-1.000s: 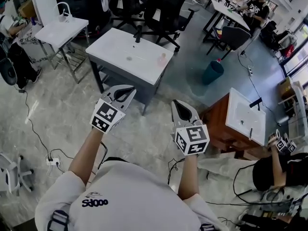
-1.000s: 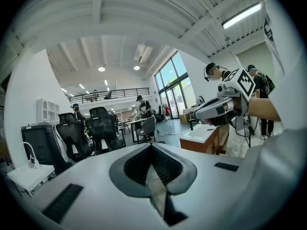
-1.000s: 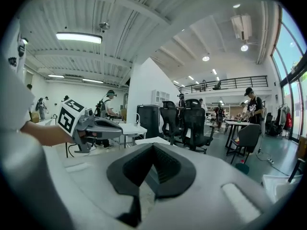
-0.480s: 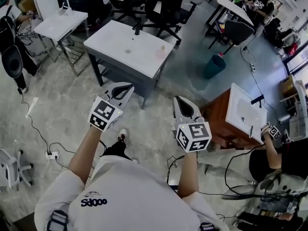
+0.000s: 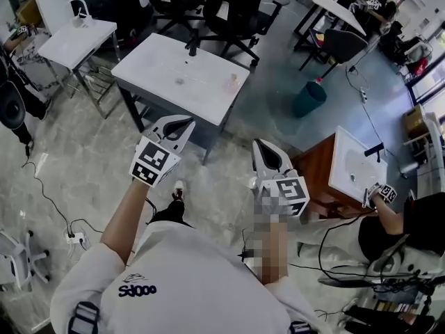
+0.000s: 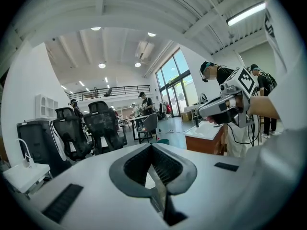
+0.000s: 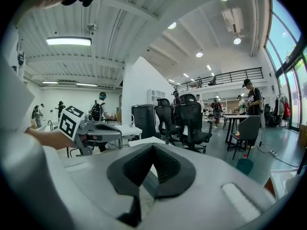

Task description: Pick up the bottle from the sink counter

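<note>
A small pale pink bottle (image 5: 233,83) stands near the right edge of the white sink counter (image 5: 156,72), which has a dark faucet (image 5: 194,46) at its far side. Both my grippers hang in the air short of that counter, over the floor. My left gripper (image 5: 176,126) points at the counter's near edge, shut and empty. My right gripper (image 5: 262,148) is further right, also shut with nothing in it. In the left gripper view the jaws (image 6: 152,147) meet, and the right gripper view shows its own jaws (image 7: 153,146) closed too. Neither gripper view shows the bottle.
A second white sink on a wooden cabinet (image 5: 354,165) stands at right, where another person's hand holds a gripper (image 5: 379,193). A teal bin (image 5: 306,104), black office chairs (image 5: 229,12) and a small white table (image 5: 73,44) surround the counter. Cables (image 5: 52,207) lie on the floor.
The view has shifted, so the sink counter sits a little further left and higher in the frame. Both grippers stay shut and empty. The other person's gripper has moved up to the right-hand sink.
</note>
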Demonstrator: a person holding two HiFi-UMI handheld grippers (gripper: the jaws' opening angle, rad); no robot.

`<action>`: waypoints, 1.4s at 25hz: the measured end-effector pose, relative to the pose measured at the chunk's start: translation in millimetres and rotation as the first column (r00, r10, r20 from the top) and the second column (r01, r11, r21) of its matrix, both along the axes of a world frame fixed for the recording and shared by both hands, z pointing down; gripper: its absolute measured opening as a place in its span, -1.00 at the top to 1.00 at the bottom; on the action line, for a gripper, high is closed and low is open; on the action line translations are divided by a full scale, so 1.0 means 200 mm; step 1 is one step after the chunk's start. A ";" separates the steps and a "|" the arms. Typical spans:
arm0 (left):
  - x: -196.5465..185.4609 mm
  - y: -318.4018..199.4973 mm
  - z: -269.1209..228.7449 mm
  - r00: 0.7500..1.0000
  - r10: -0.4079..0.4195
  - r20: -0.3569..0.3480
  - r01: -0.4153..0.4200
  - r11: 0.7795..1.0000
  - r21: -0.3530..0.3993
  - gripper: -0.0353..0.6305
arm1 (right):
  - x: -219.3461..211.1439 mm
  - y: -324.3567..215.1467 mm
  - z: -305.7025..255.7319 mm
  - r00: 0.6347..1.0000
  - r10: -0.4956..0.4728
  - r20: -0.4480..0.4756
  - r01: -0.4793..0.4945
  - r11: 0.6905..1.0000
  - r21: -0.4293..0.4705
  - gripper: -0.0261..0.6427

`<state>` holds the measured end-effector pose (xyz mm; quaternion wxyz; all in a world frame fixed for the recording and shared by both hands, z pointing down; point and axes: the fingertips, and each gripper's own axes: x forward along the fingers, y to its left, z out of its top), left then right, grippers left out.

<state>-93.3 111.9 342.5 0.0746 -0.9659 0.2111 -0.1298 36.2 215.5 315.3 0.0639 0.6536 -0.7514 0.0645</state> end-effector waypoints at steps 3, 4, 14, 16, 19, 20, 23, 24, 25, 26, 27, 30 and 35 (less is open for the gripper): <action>0.06 -0.15 -0.03 1.000 0.013 -0.005 -0.013 1.000 0.003 0.88 | 0.04 -0.14 -0.03 1.000 0.017 -0.019 -0.017 1.000 0.010 0.90; 0.08 -0.20 -0.03 1.000 0.019 -0.004 -0.019 1.000 0.003 0.88 | 0.05 -0.19 -0.04 1.000 0.021 -0.021 -0.021 1.000 0.011 0.90; 0.24 -0.56 -0.07 0.998 0.067 -0.013 -0.067 0.998 -0.003 0.88 | 0.15 -0.54 -0.08 0.997 0.058 -0.058 -0.057 0.998 0.025 0.89; 0.25 -0.63 -0.06 0.998 0.069 -0.009 -0.069 0.998 -0.007 0.88 | 0.17 -0.60 -0.08 0.996 0.065 -0.056 -0.064 0.998 0.025 0.89; 0.26 -0.71 -0.05 0.997 0.073 -0.010 -0.073 0.997 -0.013 0.88 | 0.18 -0.70 -0.07 0.996 0.074 -0.048 -0.073 0.997 0.023 0.89; 0.27 -0.74 -0.05 0.997 0.076 -0.012 -0.076 0.997 -0.016 0.88 | 0.18 -0.73 -0.07 0.996 0.076 -0.047 -0.075 0.997 0.022 0.89; 0.29 -0.81 -0.05 0.996 0.088 -0.009 -0.088 0.996 -0.020 0.88 | 0.19 -0.81 -0.07 0.996 0.077 -0.047 -0.077 0.997 0.018 0.89; 0.29 -0.84 -0.04 0.996 0.091 -0.010 -0.091 0.996 -0.017 0.88 | 0.19 -0.84 -0.07 0.996 0.077 -0.046 -0.076 0.997 0.017 0.89; 0.30 -0.87 -0.05 0.995 0.094 -0.013 -0.094 0.995 -0.012 0.88 | 0.19 -0.86 -0.07 0.996 0.076 -0.045 -0.075 0.997 0.015 0.89; 0.31 -0.90 -0.05 0.995 0.097 -0.017 -0.097 0.995 -0.009 0.88 | 0.19 -0.89 -0.07 0.996 0.077 -0.044 -0.076 0.997 0.011 0.89; 0.32 -0.93 -0.05 0.995 0.100 -0.020 -0.101 0.995 -0.011 0.88 | 0.20 -0.92 -0.06 0.996 0.079 -0.042 -0.078 0.997 0.005 0.89; 0.36 -0.99 -0.04 0.993 0.115 -0.014 -0.115 0.993 -0.022 0.88 | 0.23 -0.99 -0.04 0.996 0.088 -0.035 -0.088 0.996 -0.013 0.89; 0.40 -1.10 -0.01 0.991 0.135 -0.011 -0.135 0.990 -0.031 0.88 | 0.29 -1.09 0.00 0.990 0.138 -0.036 -0.139 0.990 -0.027 0.89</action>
